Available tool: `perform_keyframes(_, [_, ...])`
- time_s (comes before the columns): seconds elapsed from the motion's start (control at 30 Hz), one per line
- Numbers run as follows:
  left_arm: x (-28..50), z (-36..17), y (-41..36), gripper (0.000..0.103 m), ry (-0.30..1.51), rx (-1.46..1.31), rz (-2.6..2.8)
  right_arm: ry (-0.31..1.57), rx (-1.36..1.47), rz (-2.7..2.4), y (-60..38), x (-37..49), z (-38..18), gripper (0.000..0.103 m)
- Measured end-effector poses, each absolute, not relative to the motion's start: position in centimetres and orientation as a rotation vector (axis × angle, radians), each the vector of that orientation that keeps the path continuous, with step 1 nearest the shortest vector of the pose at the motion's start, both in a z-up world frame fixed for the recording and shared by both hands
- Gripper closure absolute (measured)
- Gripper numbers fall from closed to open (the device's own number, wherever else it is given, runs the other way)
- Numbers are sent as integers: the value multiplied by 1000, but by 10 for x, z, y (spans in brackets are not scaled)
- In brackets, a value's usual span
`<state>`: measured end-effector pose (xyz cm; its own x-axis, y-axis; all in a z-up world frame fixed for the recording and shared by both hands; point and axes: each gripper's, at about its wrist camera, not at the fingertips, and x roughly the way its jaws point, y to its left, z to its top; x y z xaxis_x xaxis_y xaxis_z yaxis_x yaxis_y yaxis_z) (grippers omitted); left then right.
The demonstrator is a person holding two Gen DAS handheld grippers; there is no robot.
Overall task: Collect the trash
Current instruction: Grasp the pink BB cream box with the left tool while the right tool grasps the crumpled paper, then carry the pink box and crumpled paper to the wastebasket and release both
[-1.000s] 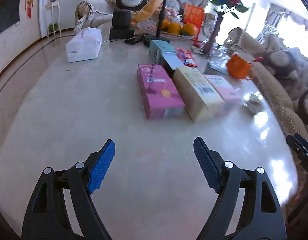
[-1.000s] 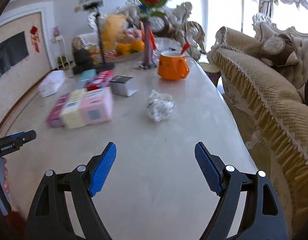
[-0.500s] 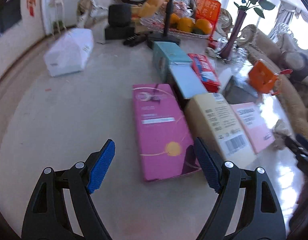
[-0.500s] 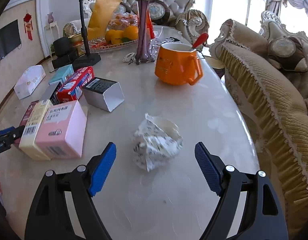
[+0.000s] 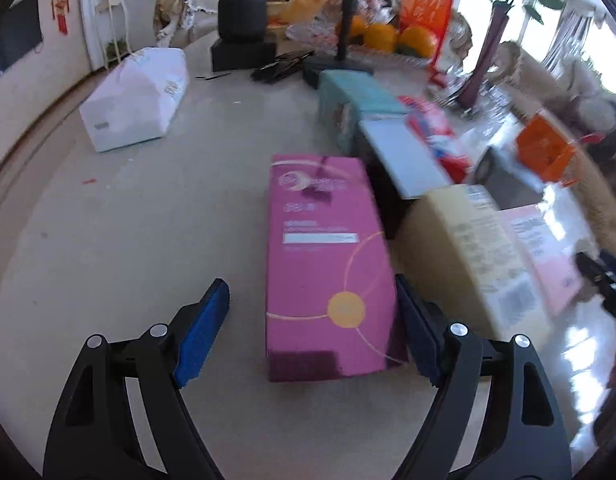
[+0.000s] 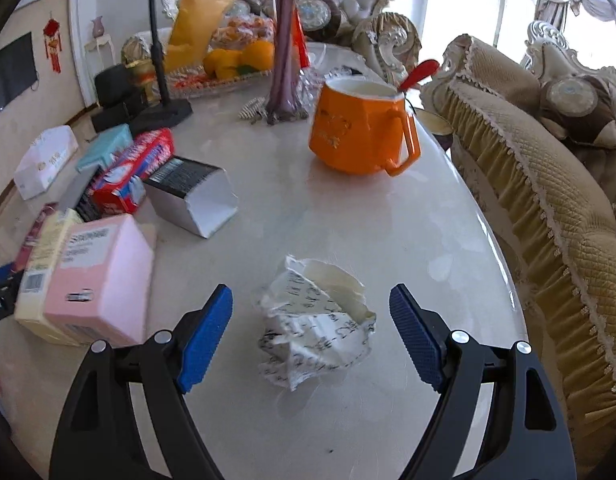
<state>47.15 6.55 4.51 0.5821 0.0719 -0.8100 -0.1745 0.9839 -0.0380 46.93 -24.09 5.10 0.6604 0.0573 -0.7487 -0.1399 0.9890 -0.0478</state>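
A magenta box (image 5: 328, 264) lies lengthwise on the marble table, its near end between the fingers of my left gripper (image 5: 312, 332). That gripper stands open; the right pad is close beside the box, the left pad is well apart from it. A crumpled white paper cup (image 6: 316, 320) lies on the table between the blue pads of my right gripper (image 6: 310, 334), which is open too, with a gap on both sides. The cup is crushed and printed with dark marks.
A cream box (image 5: 472, 256) and a pink box (image 6: 96, 280) lie right of the magenta one, with teal, red and grey boxes behind. An orange mug (image 6: 362, 128) with a red spoon, a purple vase (image 6: 286, 52), a fruit tray and a white tissue pack (image 5: 136, 100) stand farther back. A sofa (image 6: 548, 184) borders the table's right edge.
Both grippers moved forward and lower over the table. The magenta box has come between the left fingers and the crumpled cup between the right fingers. Neither gripper's opening changed.
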Motion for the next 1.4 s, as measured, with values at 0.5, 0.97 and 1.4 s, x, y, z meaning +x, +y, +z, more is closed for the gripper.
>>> perform_keyframes(0.5, [461, 50, 78, 45, 923, -14, 123, 902, -40, 178, -244, 449, 45, 60])
perform_keyframes(0.97, [282, 108, 82, 45, 761, -86, -42, 777, 125, 410, -232, 290, 83, 60])
perform_keyframes(1.4, [42, 41, 32, 45, 796, -41, -182, 824, 224, 634, -194, 80, 28, 60])
